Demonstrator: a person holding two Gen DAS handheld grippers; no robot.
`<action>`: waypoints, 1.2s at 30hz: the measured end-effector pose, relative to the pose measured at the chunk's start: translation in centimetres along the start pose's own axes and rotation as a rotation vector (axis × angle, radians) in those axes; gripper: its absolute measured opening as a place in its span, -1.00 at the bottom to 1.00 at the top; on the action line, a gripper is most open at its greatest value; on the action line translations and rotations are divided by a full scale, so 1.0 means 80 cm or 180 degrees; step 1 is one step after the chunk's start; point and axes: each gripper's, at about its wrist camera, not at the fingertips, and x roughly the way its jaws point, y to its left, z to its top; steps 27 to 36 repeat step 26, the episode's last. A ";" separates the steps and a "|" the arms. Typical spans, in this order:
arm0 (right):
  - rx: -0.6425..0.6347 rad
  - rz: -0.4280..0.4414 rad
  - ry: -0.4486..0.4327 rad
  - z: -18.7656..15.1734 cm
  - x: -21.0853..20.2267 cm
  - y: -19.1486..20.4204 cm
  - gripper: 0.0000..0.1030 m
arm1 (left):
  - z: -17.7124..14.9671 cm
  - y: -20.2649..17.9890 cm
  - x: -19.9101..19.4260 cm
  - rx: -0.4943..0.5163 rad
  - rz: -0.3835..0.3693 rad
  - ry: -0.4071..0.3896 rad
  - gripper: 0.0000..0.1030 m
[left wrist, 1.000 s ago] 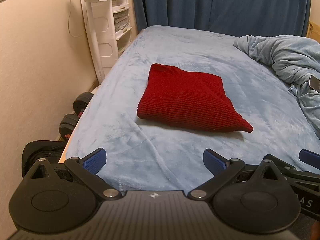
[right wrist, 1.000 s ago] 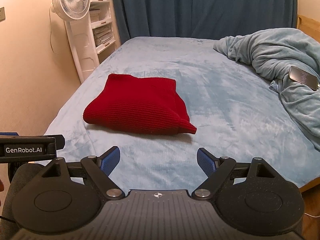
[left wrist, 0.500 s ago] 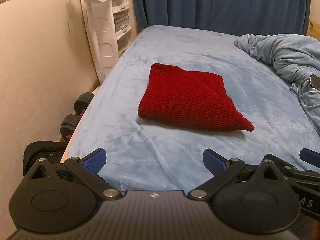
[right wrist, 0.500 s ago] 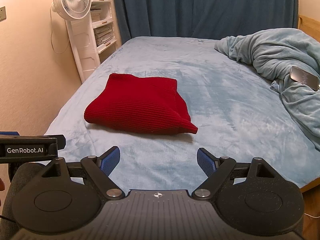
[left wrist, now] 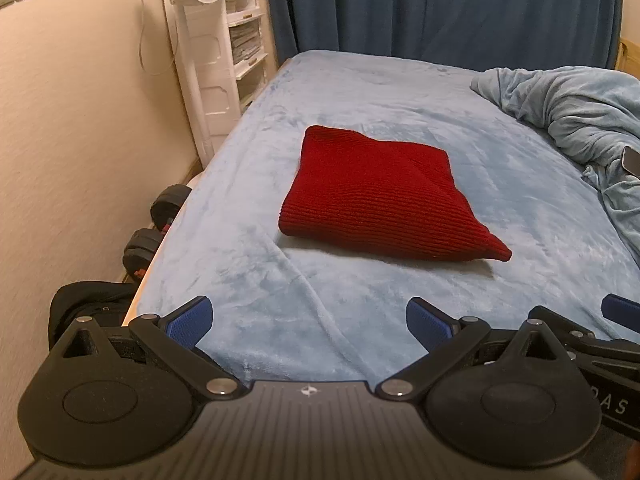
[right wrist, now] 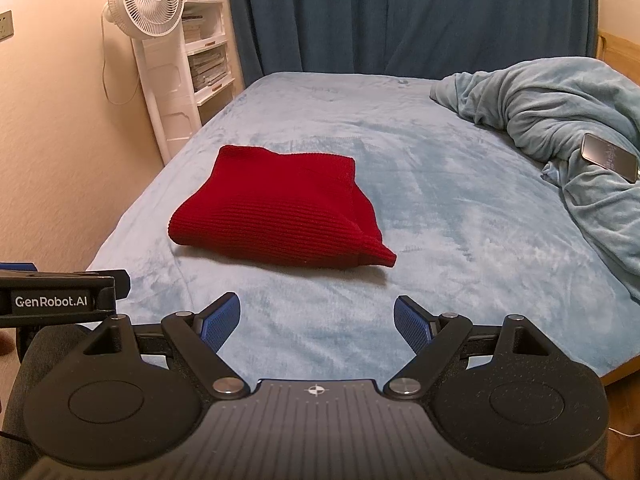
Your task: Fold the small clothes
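Observation:
A red knitted garment point(left wrist: 380, 196) lies folded into a compact block on the light blue bed; it also shows in the right wrist view point(right wrist: 280, 208). My left gripper point(left wrist: 308, 322) is open and empty, held at the near edge of the bed, short of the garment. My right gripper point(right wrist: 316, 320) is open and empty, also at the near edge and apart from the garment. Part of the right gripper point(left wrist: 616, 308) shows at the right edge of the left wrist view.
A crumpled light blue blanket point(right wrist: 560, 120) lies at the right with a phone point(right wrist: 608, 156) on it. A white fan point(right wrist: 148, 4) and shelf unit stand by the left wall. Dumbbells point(left wrist: 160, 220) and a dark bag point(left wrist: 88, 300) lie on the floor at the left.
Both views have shifted very slightly; the garment looks a touch lower in the frames. The garment itself has not moved and both grippers stay open.

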 end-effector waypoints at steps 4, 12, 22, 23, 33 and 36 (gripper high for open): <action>-0.0031 0.0019 -0.0007 -0.002 0.000 -0.002 0.65 | -0.001 0.004 -0.001 -0.0024 0.0021 0.0001 0.99; -0.0064 0.0060 -0.0006 -0.003 -0.002 -0.002 0.81 | 0.001 0.007 -0.001 -0.0028 0.0027 0.0023 0.99; -0.0096 0.0054 -0.0008 -0.003 -0.002 0.000 0.94 | 0.001 0.012 -0.001 -0.0003 0.0074 0.0002 0.99; -0.0095 0.0054 -0.0009 -0.002 -0.002 -0.001 0.94 | 0.001 0.012 -0.002 0.0003 0.0083 -0.0005 0.99; -0.0100 0.0056 -0.0016 -0.002 -0.003 -0.001 0.94 | 0.001 0.012 0.000 0.0023 0.0111 0.0001 0.99; -0.0100 0.0056 -0.0016 -0.002 -0.003 -0.001 0.94 | 0.001 0.012 0.000 0.0023 0.0111 0.0001 0.99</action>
